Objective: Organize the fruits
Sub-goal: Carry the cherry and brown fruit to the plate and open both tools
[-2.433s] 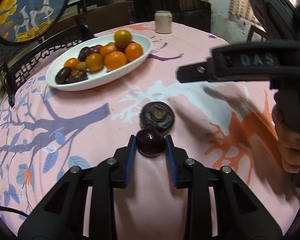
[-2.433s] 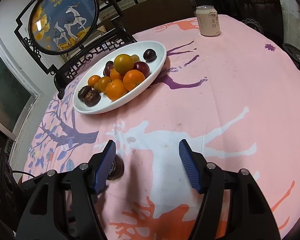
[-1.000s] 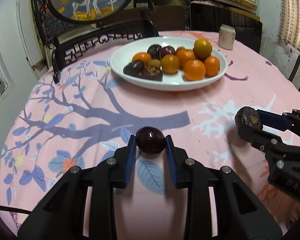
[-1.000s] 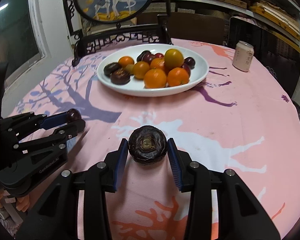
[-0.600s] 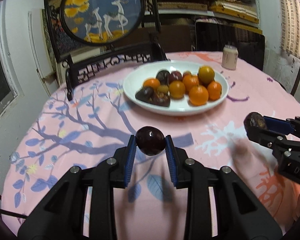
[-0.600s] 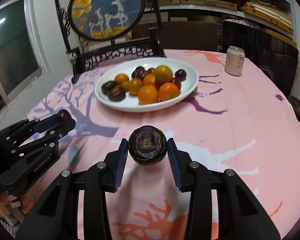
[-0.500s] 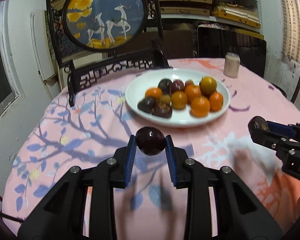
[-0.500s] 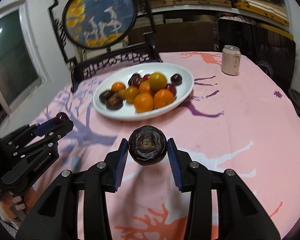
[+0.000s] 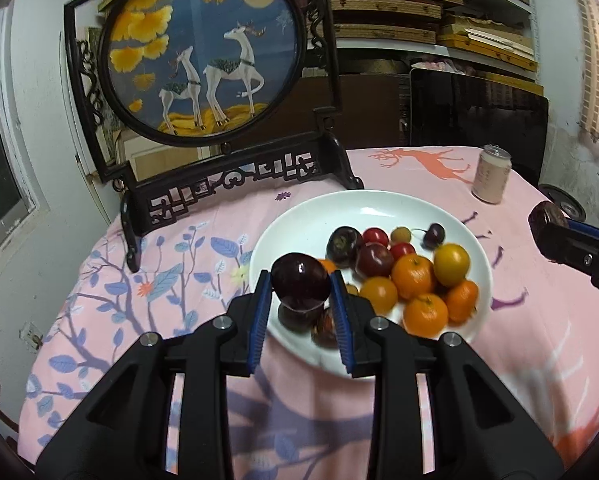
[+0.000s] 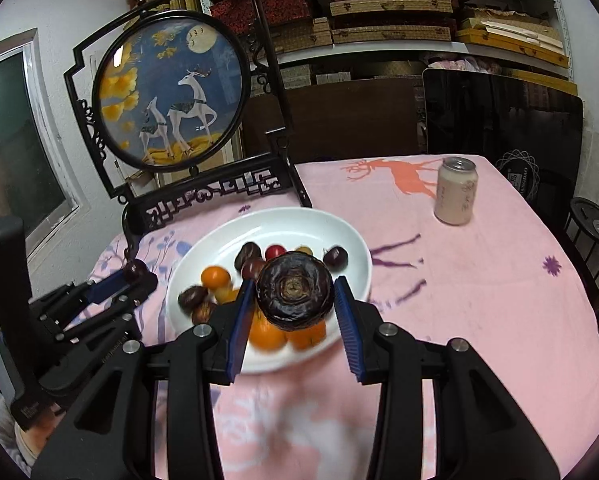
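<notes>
Plum [image 9: 299,282]: glossy, dark, pinched in the left gripper [image 9: 300,292], frame centre, over the white bowl's [image 9: 295,220] near rim.
Wrinkled fruit [image 10: 295,294]: clamped in the right gripper [image 10: 295,312], centre frame, above the oranges [image 10: 267,334].

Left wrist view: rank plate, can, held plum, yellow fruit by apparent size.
1. plate
2. plum in the left gripper, though enlarged by nearness to the camera
3. can
4. yellow fruit
</notes>
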A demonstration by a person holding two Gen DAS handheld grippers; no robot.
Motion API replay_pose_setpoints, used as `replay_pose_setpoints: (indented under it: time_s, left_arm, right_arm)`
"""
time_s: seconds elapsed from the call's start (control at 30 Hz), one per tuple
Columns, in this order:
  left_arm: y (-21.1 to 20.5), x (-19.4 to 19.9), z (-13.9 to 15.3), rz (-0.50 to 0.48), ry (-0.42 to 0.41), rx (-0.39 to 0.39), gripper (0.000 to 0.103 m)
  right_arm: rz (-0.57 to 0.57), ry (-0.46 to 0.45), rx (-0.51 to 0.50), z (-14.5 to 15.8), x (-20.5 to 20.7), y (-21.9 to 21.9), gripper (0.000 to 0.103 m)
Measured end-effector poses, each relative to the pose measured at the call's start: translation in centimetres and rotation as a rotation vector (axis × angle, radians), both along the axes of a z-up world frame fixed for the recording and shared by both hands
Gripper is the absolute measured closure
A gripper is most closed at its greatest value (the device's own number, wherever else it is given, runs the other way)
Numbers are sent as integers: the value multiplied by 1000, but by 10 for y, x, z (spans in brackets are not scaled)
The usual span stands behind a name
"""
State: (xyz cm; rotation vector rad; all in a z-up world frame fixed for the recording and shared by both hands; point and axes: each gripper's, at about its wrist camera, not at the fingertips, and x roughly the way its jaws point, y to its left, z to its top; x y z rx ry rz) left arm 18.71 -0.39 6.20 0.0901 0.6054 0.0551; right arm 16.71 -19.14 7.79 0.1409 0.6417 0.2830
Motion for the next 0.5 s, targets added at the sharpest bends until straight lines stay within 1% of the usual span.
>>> replay_pose_setpoints:
  time_s: [0.1,0.3,0.37,0.5]
  left_arm:
    - [6,23,-10,17,25,-23,73]
    - [16,53,-28,40,61,-57,73]
    - [16,59,-33,40,67,-53,73]
    - [12,63,-41,41,72,-21,73]
  right_arm:
    - [11,11,-2,-7,19,10,62]
    - [32,51,-22,-26,51,27,62]
    - [37,54,-27,-30,57,29,62]
    - [48,60,-38,-39,63,32,62]
